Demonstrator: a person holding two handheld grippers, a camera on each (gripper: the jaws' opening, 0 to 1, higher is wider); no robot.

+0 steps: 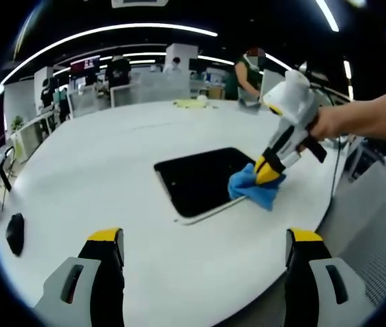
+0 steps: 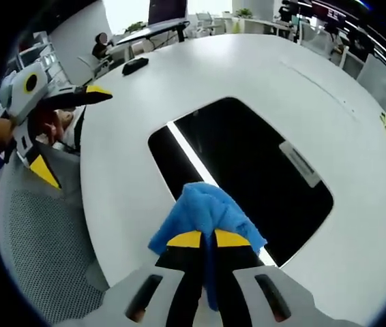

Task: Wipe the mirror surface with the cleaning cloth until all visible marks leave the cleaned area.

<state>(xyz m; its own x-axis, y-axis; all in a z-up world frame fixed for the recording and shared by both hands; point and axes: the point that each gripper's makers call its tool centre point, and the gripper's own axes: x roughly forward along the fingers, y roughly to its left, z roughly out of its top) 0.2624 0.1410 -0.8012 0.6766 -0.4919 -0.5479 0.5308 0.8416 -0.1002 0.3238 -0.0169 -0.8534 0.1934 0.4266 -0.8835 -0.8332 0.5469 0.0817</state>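
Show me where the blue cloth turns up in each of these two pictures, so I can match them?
Left gripper view: the blue cloth is right of centre, pinched by the right gripper at the near right corner of the dark mirror.
Right gripper view: the cloth is at bottom centre, clamped in that view's own gripper, on the mirror's near edge.
Shared landmark: the mirror lying flat on the white table.

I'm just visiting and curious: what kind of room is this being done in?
Most likely an open-plan office. A big white table holds the mirror, desks with a monitor stand behind it, and a mesh office chair sits at the table's edge.
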